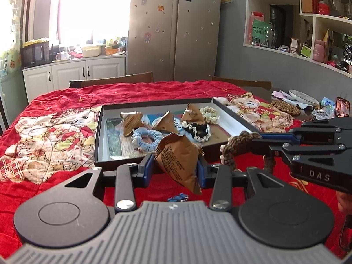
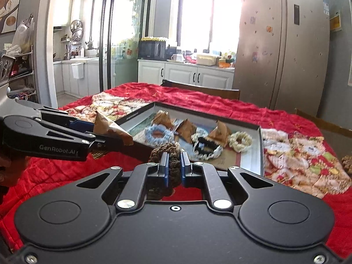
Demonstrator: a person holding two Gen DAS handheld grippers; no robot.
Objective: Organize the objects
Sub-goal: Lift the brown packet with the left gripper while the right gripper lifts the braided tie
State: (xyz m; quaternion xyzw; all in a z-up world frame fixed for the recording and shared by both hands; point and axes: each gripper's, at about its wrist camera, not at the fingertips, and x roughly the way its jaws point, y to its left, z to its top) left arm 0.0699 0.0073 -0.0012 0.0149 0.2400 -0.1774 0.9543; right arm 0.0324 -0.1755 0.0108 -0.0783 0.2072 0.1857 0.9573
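Left wrist | left gripper [image 1: 175,165] clamps brown packet [image 1: 179,160] | right gripper [image 2: 175,167] clamps brown scrunchie [image 2: 170,154]

Big steel fridge [image 1: 176,28] covered in stickers, microwave [image 1: 35,54] on the white cabinets [image 1: 72,72], a phone [image 1: 342,110] (screen lit) and cluttered wall shelves [image 1: 308,22].

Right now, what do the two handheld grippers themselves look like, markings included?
Both are matte black with linkage arms, silver pivot screws and blue finger pads. The left gripper reads "GenRobot.AI" on its side; the right gripper shows "DAS". The left's base plate is ribbed grey.
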